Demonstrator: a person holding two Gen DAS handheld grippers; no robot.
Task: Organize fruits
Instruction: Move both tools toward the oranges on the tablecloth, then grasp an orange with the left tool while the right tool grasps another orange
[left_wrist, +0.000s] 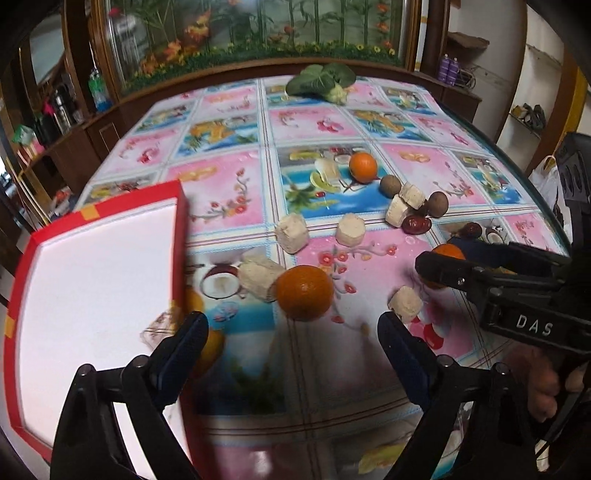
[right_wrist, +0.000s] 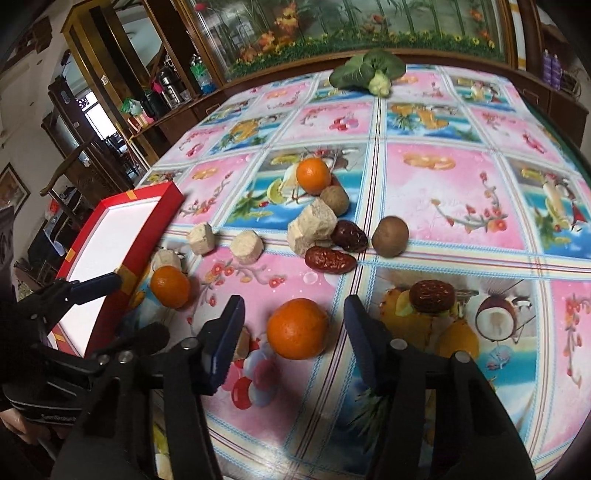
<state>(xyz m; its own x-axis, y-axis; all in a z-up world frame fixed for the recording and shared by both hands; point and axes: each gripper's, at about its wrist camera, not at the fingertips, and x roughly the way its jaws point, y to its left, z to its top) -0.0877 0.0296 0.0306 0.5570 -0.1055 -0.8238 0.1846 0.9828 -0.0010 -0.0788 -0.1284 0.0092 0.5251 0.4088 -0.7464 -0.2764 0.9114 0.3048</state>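
- The right gripper (right_wrist: 295, 336) stands wide open, its two fingers flanking an orange (right_wrist: 297, 328) that sits on the bench (right_wrist: 443, 192); neither pad touches the fruit.
- The left gripper (left_wrist: 291, 332) is also spread wide and holds nothing; a second orange (left_wrist: 304, 292) lies just beyond its fingertips at 12 o'clock.
- In the left wrist view the red box (left_wrist: 92, 295) with its white lining sits at 9 o'clock, close by the left finger.
- A third orange (right_wrist: 313, 175) rests farther out at 12 o'clock in the right wrist view, with brown round fruits (right_wrist: 390, 236), red dates (right_wrist: 330, 260) and pale cut chunks (right_wrist: 312, 225) scattered between.
- A leafy green vegetable (right_wrist: 369, 72) lies at the far edge of the bench.
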